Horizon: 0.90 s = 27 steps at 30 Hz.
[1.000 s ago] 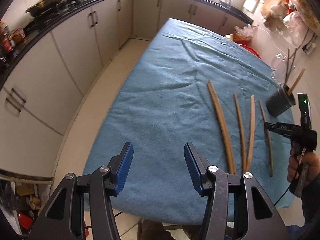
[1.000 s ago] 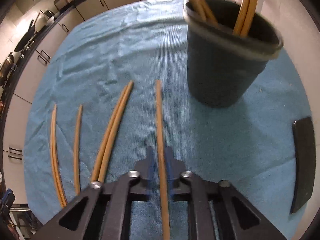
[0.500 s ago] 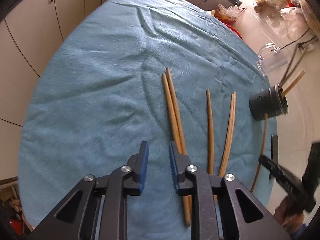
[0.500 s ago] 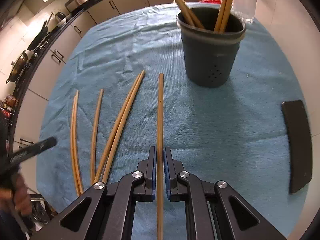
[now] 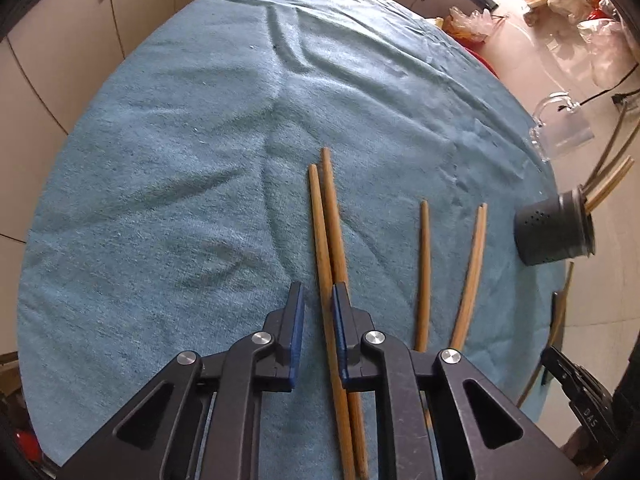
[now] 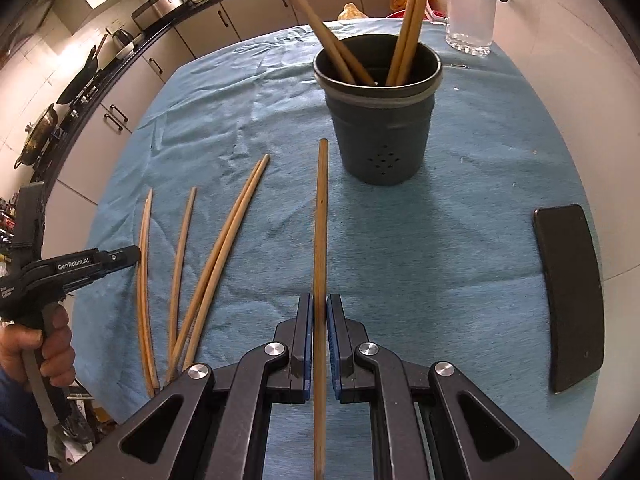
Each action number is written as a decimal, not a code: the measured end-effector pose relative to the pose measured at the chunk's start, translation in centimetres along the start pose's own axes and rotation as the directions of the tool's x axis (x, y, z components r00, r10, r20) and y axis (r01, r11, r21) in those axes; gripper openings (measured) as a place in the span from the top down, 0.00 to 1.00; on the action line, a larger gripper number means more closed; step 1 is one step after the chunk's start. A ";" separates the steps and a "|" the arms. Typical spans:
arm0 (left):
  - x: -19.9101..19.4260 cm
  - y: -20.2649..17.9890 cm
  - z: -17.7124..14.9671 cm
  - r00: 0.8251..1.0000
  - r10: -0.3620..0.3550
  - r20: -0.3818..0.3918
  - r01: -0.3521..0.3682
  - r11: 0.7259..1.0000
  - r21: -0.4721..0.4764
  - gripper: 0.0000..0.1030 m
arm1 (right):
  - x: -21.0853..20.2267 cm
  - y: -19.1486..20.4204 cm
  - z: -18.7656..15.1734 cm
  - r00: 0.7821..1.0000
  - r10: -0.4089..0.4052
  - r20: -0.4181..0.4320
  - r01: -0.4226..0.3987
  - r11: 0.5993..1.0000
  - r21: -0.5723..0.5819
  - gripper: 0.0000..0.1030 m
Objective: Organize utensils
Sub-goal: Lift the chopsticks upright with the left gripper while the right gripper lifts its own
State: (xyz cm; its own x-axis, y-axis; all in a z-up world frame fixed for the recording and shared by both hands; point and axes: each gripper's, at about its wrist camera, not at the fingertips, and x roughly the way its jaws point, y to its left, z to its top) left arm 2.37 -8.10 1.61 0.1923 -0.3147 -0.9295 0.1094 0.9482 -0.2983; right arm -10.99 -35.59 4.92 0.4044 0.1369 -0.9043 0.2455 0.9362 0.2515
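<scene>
The right gripper (image 6: 319, 314) is closed on one chopstick (image 6: 321, 232). Its blue pads (image 6: 307, 344) press on both sides of the stick, which runs straight forward from the jaws, with its far tip near the foot of the holder (image 6: 380, 120). Whether the stick is lifted off the cloth (image 6: 440, 240) or only touches it, I cannot tell.

The left gripper (image 5: 318, 304) points down at a pair of chopsticks (image 5: 326, 216) that lie close together on the cloth (image 5: 160, 200). Its jaws are closing. One stick of the pair passes between the pads, against the right pad (image 5: 338, 320), and a gap stays between it and the left pad. The other stick goes under the right finger. So this gripper has no firm hold now.

To the right of this pair, in the left view, a single chopstick (image 5: 423, 272) and then another close pair (image 5: 472, 272) lie on the cloth, apart from each other.

The holder is a dark round cup that stands upright on the cloth, and several chopsticks (image 6: 408, 20) lean inside it. Behind it is a clear jug (image 6: 470, 12). A flat black object (image 6: 572, 296) lies near the right edge of the cloth. In the right view a hand (image 6: 36, 344) holds the handle of the left gripper at the left border.
</scene>
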 end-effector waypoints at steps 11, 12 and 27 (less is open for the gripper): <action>0.8 -1.9 0.5 0.993 0.113 0.020 -0.114 0.990 0.080 0.93 | 0.5 0.4 0.7 1.000 0.011 -0.013 -0.011 0.999 -0.036 0.93; 0.6 -1.8 0.3 0.994 0.111 0.022 -0.112 0.991 0.075 0.94 | 0.5 0.5 0.8 1.000 0.015 -0.010 -0.015 0.999 -0.038 0.93; -10.5 -2.1 -2.5 0.950 0.013 0.313 -0.044 0.995 0.092 0.94 | -4.4 2.6 1.8 0.987 0.065 0.150 -0.053 0.995 -0.081 0.93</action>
State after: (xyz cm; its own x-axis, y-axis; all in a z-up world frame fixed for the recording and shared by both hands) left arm -2.29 -6.69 11.50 0.4892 -0.3004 -0.8188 0.1904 0.9530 -0.2358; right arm -10.52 -34.32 10.15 0.5472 0.1474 -0.8239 0.1518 0.9506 0.2708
